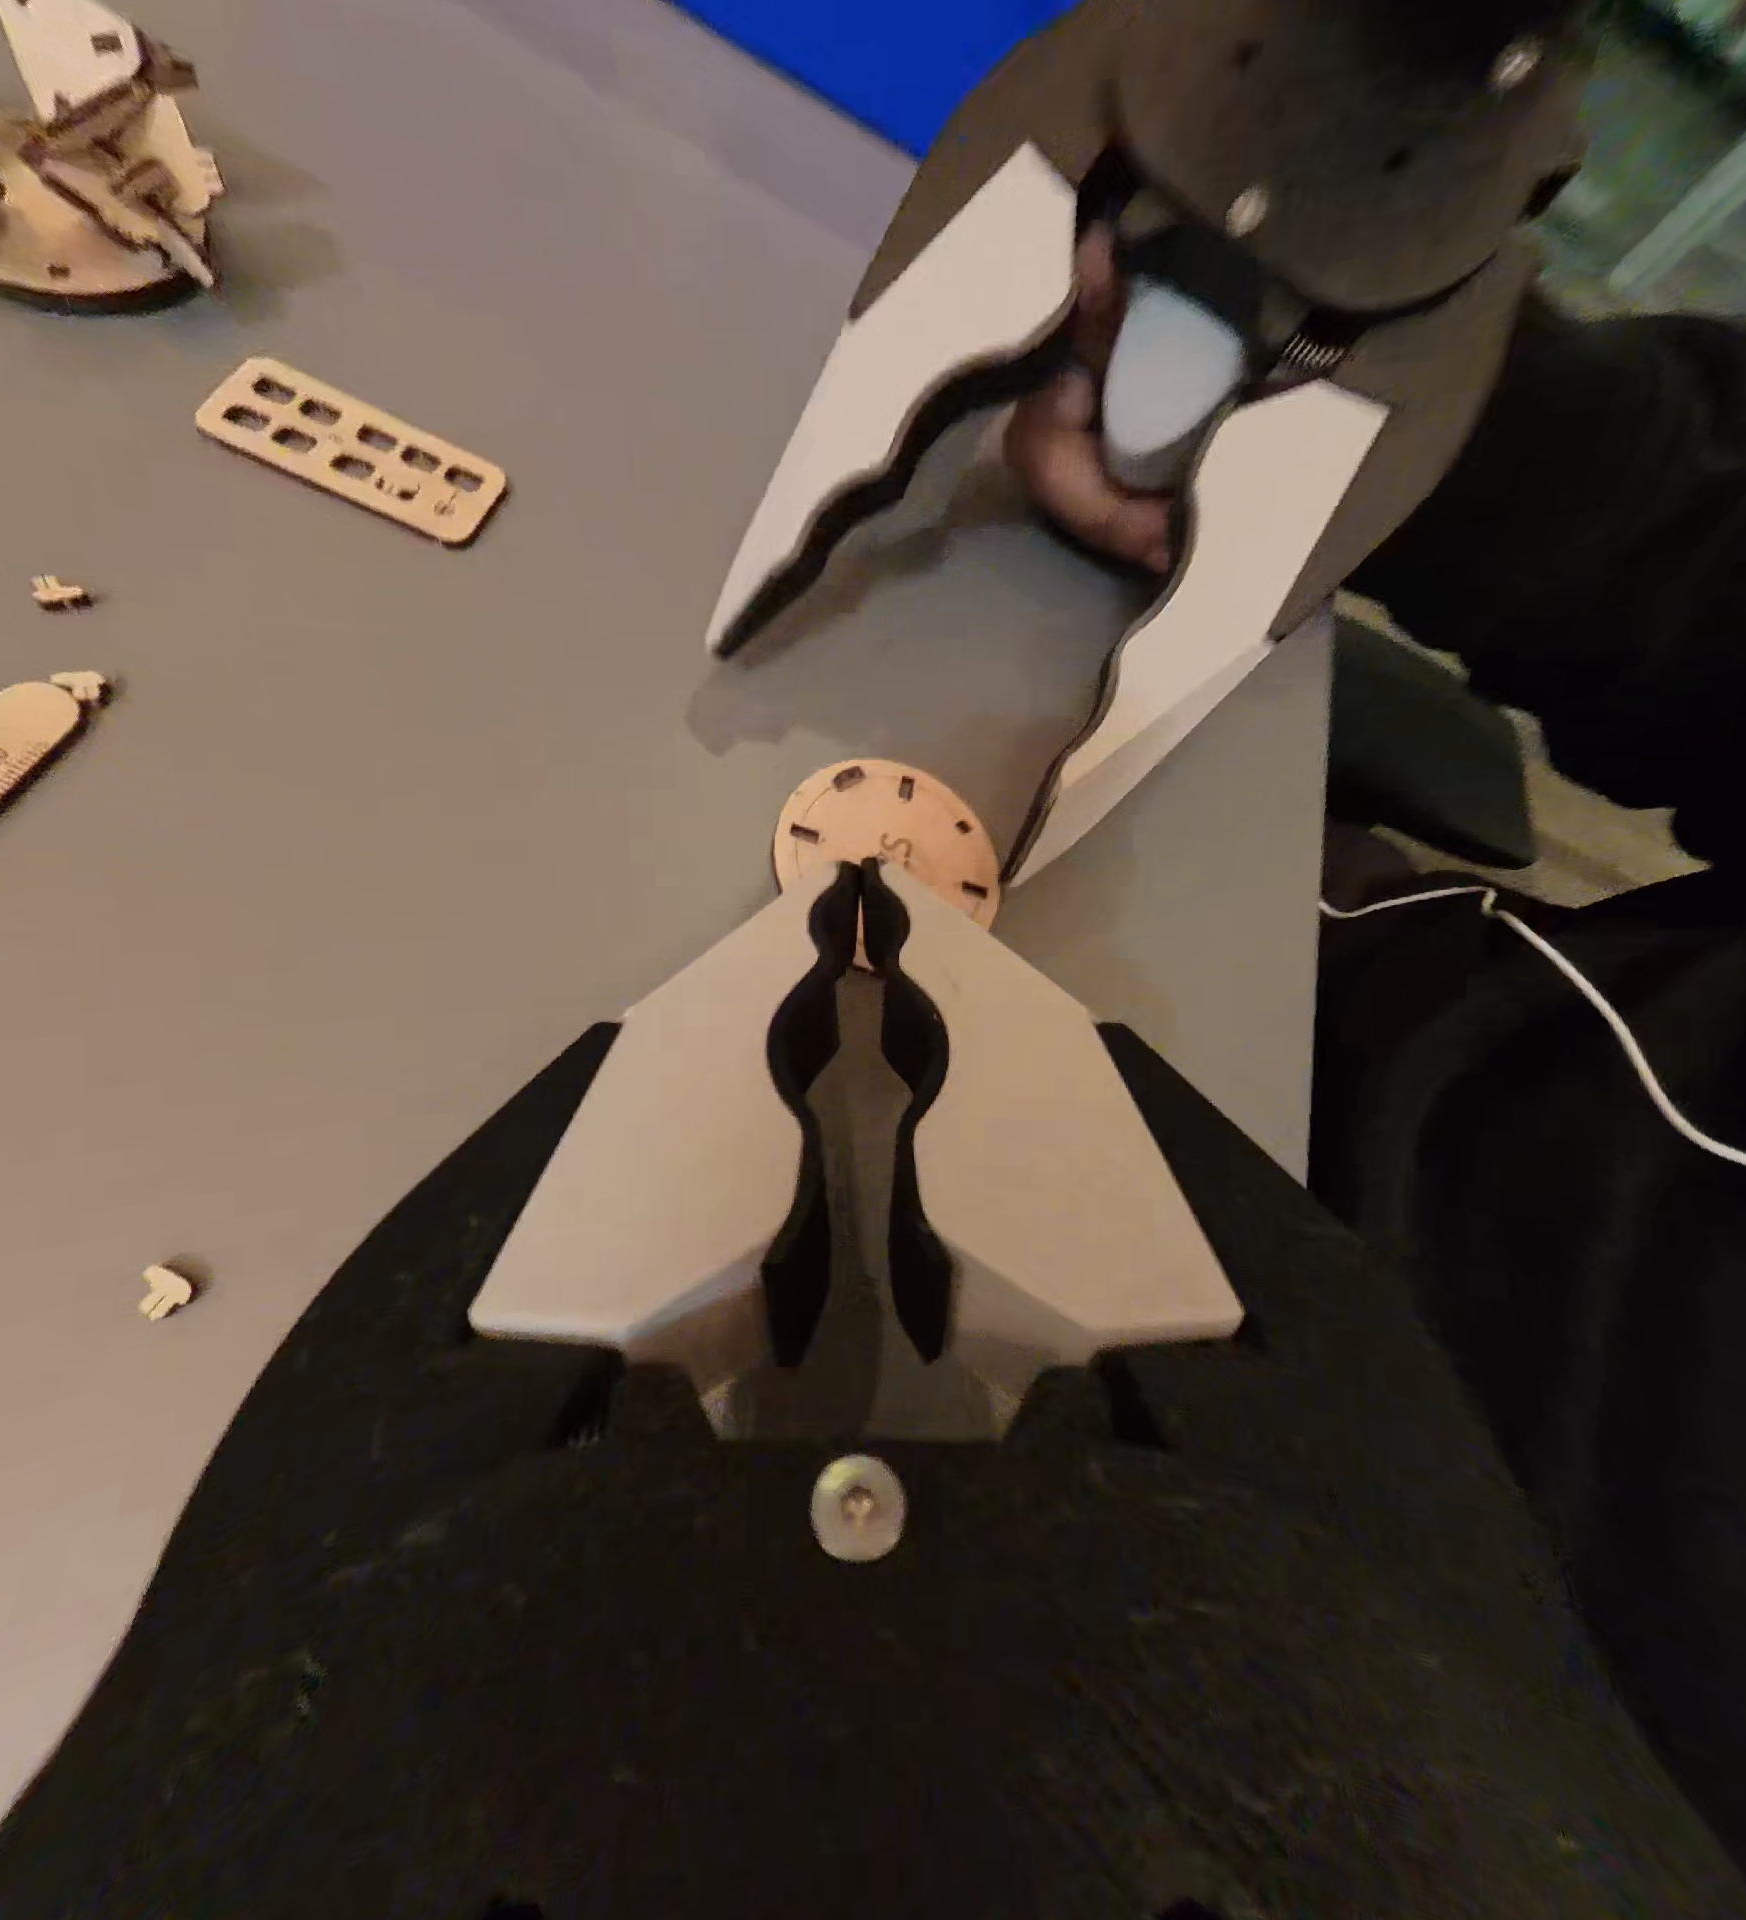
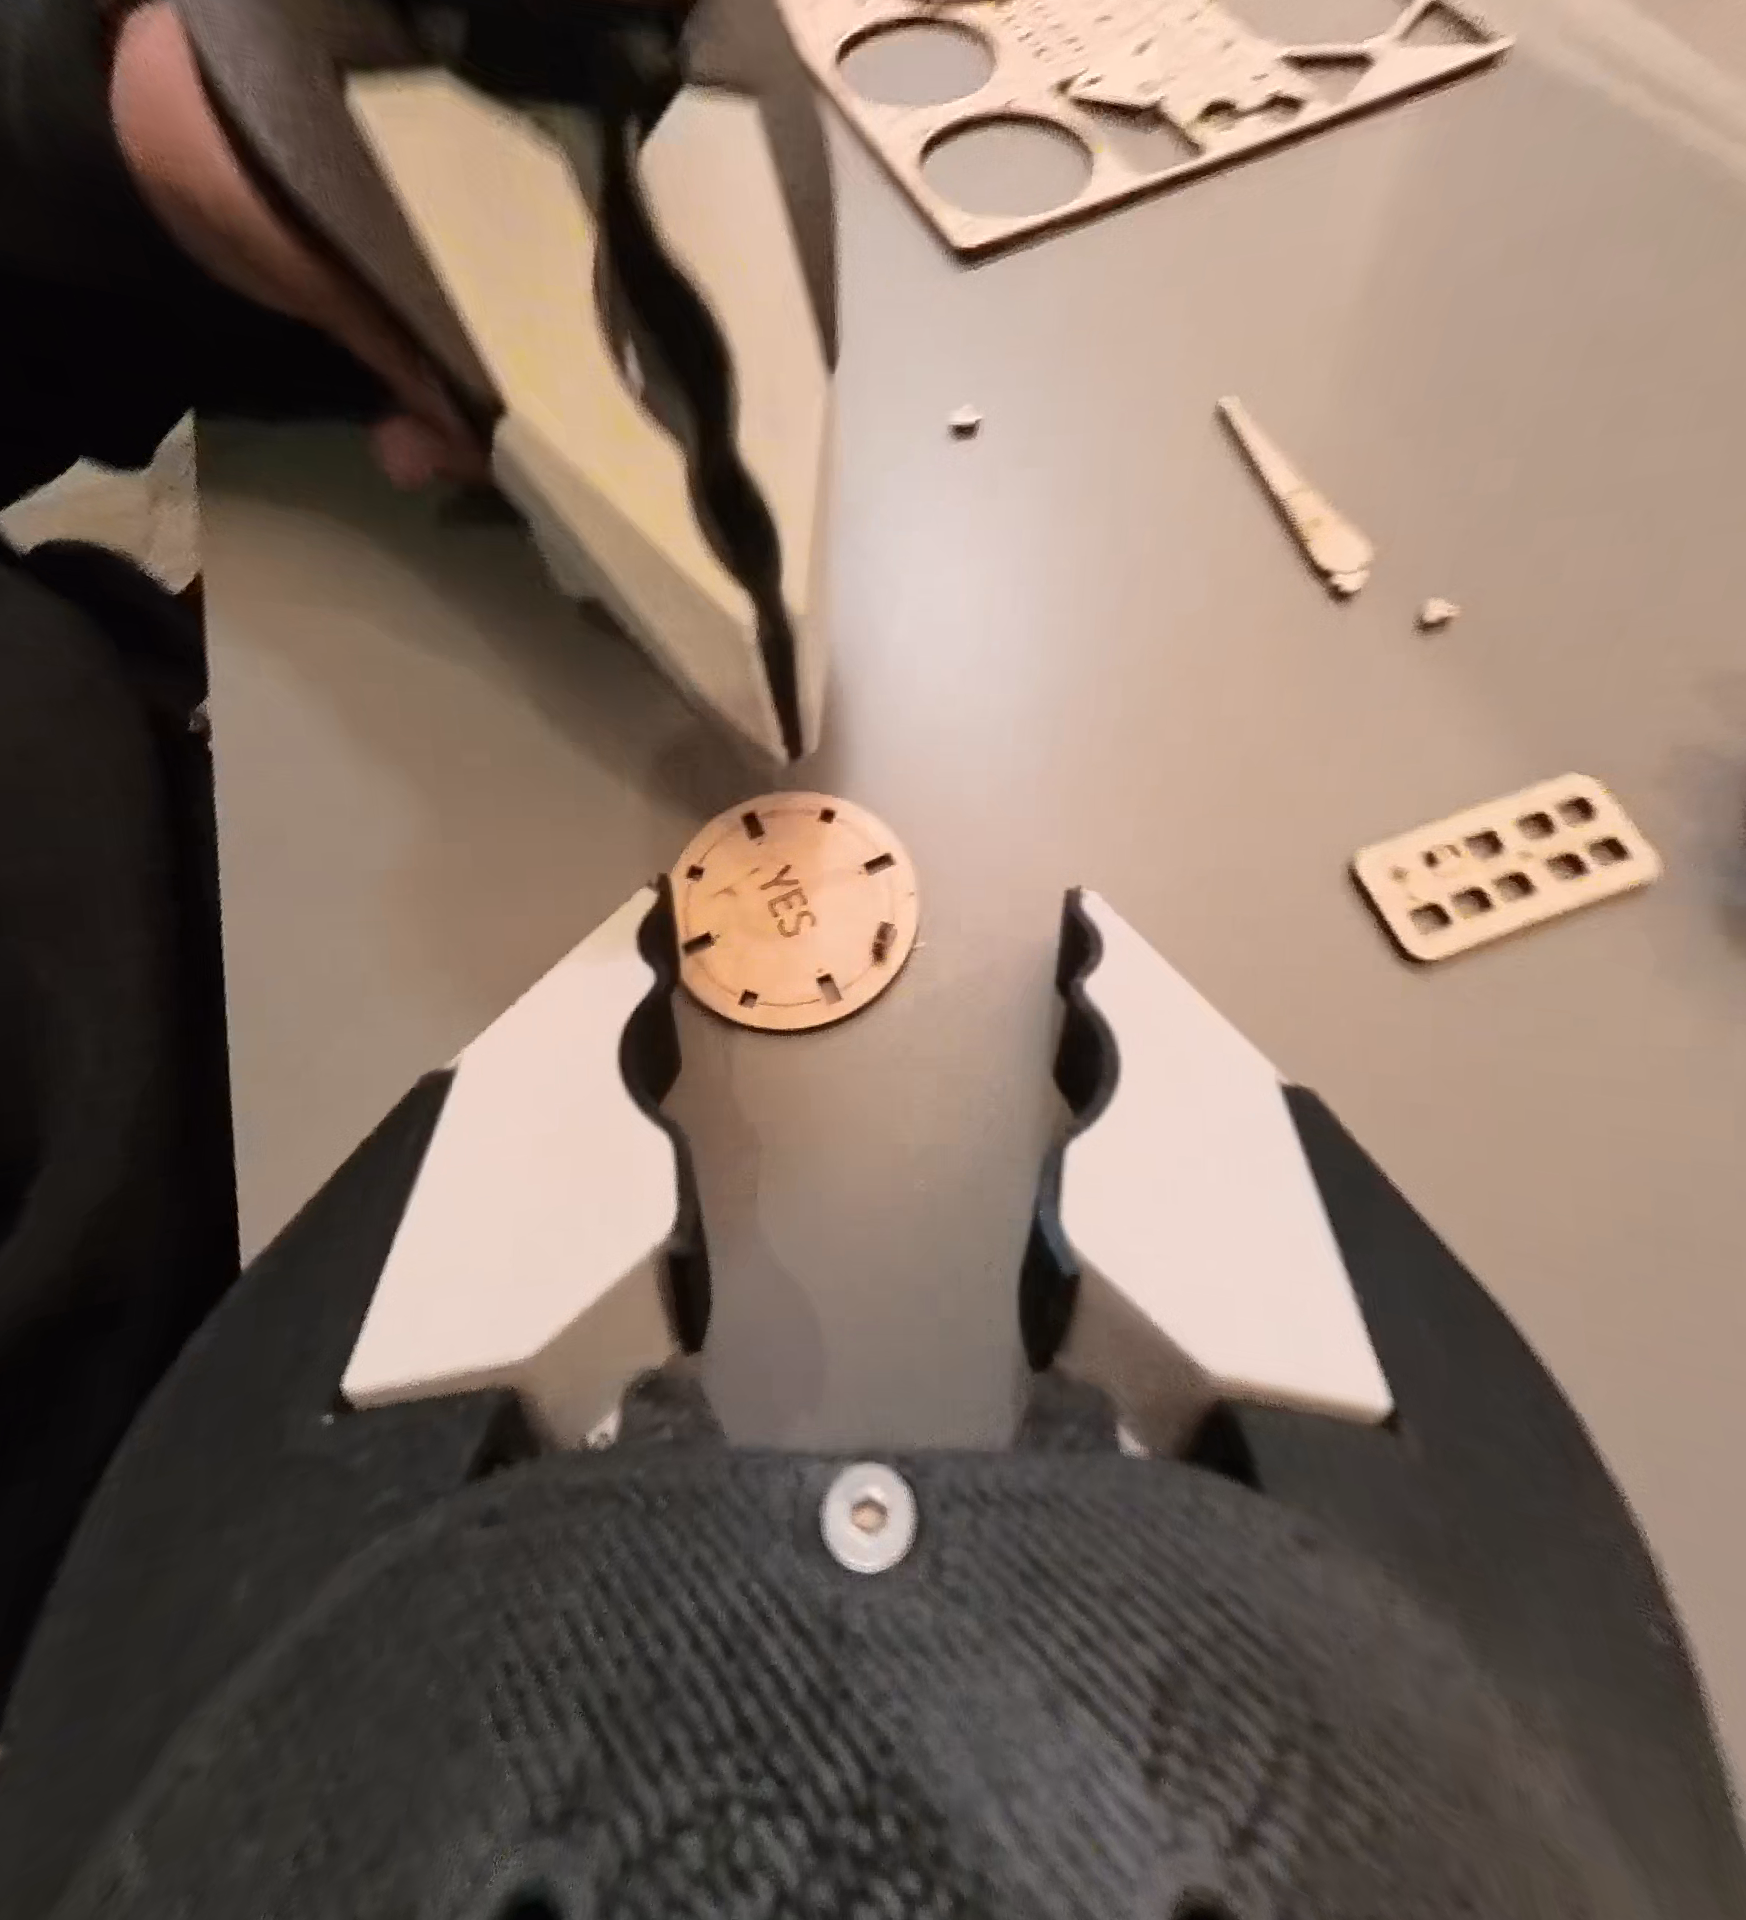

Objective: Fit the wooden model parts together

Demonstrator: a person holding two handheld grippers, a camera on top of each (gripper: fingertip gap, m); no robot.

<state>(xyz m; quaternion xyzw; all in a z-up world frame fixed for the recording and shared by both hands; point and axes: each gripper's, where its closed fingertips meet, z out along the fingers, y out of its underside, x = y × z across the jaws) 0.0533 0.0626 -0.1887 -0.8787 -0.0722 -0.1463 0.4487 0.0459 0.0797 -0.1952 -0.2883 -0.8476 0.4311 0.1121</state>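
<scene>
Between the spread, empty fingers of the right gripper (image 2: 869, 894), close to the desk (image 2: 952, 623) edge nearest the person, a round wooden disc (image 2: 796, 914) lies flat, engraved face up. Being circular, it has no long axis. One fingertip sits just beside its rim; whether they touch is unclear. Past the disc, the left gripper (image 1: 861, 871) hovers with its jaws clenched and nothing visibly between them. Farther along the desk lie a slotted wooden plate (image 2: 1503, 894) and a cut-out sheet (image 2: 1160, 104).
</scene>
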